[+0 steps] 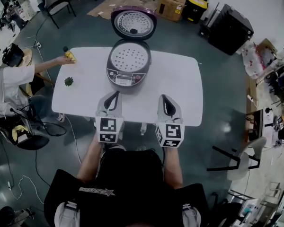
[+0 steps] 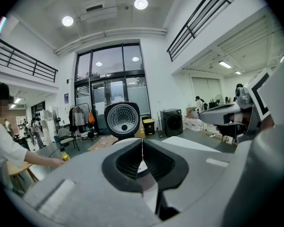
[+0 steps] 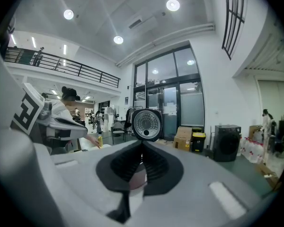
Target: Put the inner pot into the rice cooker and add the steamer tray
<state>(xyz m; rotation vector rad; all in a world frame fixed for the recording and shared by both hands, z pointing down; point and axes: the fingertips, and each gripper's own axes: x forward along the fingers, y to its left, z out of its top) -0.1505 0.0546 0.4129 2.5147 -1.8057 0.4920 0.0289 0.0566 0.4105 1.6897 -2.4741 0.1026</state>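
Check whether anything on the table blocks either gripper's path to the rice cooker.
Nothing visible does: only bare table lies between the left gripper, the right gripper and the rice cooker. The small dark object sits off left.

Left gripper [image 1: 115,95]: jaws pressed together, empty, pointing forward.
Right gripper [image 1: 163,98]: jaws together, empty, just beside the left.

White table [image 1: 180,89] on a dark grey floor [image 1: 217,70], cardboard boxes [image 1: 173,1] at top centre. Round ceiling lights [image 2: 141,4] above tall glass doors [image 2: 109,82].
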